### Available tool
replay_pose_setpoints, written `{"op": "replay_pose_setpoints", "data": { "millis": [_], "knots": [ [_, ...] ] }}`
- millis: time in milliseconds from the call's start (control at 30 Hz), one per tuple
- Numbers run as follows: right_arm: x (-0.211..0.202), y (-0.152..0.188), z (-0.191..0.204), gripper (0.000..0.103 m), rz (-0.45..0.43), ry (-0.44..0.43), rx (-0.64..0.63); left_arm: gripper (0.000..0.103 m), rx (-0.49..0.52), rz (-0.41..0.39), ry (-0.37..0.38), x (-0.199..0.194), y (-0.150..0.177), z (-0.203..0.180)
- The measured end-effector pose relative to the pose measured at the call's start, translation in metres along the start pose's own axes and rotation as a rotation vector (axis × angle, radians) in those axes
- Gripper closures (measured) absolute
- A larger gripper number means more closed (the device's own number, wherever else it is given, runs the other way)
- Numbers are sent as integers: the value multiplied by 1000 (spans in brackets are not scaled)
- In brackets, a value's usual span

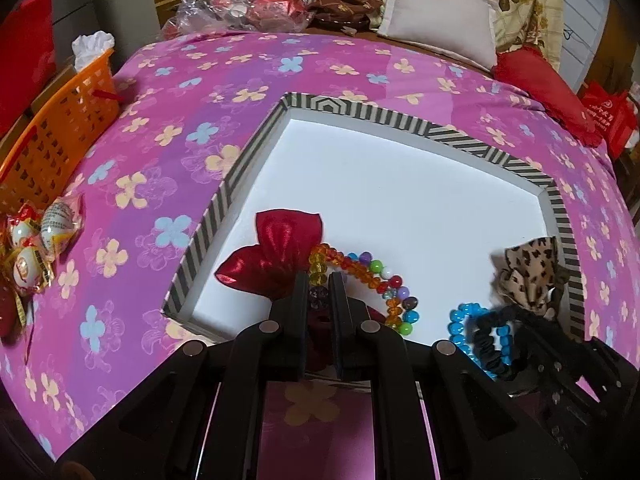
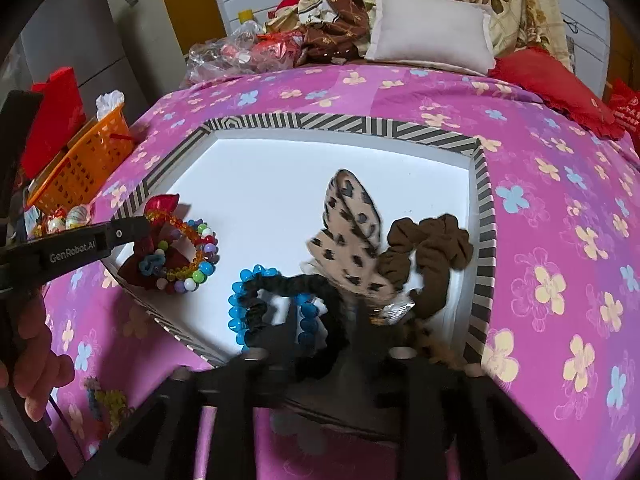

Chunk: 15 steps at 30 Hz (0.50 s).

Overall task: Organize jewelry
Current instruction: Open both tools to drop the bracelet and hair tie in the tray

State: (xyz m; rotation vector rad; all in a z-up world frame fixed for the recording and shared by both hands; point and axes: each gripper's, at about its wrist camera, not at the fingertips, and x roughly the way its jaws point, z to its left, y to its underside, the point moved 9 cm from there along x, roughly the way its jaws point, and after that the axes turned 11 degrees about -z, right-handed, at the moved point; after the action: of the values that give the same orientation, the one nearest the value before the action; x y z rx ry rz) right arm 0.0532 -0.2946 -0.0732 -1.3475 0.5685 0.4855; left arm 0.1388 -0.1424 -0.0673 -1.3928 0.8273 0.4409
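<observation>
The jewelry lies in a shallow striped-rim tray point(image 1: 256, 148) with a white floor, set on a bed under a pink flowered cover point(image 1: 168, 92).

Left wrist view: the left gripper point(image 1: 320, 280) sits at lower centre. Its jaws are nearly closed, with a dark bead between the tips; whether the pads press on it cannot be told. A multicoloured bead bracelet point(image 1: 384, 280) curves just beyond the tips, touching a red satin bow point(image 1: 276, 252). At lower right lie a blue bead bracelet point(image 1: 460, 320), a black scrunchie point(image 1: 488, 332) and a leopard-print bow point(image 1: 532, 272).

Right wrist view: the right gripper point(image 2: 328, 316) is at lower centre, blurred. Its jaws stand partly open around the black scrunchie and the leopard-print bow; contact cannot be told. A brown scrunchie point(image 2: 432, 248) lies just right of the bow.

An orange basket point(image 1: 60, 136) stands at the left edge, off the tray.
</observation>
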Motion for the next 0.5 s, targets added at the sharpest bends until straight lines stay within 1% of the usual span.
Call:
{"op": "replay_pose_setpoints", "data": {
  "millis": [133,233,267,300,333,367,433,500],
  "knots": [
    [-8,-2,1,63,-19,3,-2,93,-12,3,-5,-1,1,4],
    [-19,-2,3,63,-32,-4,3,85,-10,7,2,-4,3,4],
    [-23,-2,3,63,-37,-6,4,78,-10,6,8,-6,3,5],
    [-28,-1,5,63,-44,-11,5,69,-13,2,13,-10,4,5],
    [-32,-1,6,63,-48,-14,5,64,-19,-3,19,-14,4,5],
    [-37,0,7,63,-52,-17,5,55,-24,-8,25,-18,4,5],
    [-47,2,11,62,-59,-25,4,50,-25,-22,29,-26,4,5],
    [-56,4,16,62,-64,-33,-3,50,-10,-38,19,-36,4,4]
  ]
}}
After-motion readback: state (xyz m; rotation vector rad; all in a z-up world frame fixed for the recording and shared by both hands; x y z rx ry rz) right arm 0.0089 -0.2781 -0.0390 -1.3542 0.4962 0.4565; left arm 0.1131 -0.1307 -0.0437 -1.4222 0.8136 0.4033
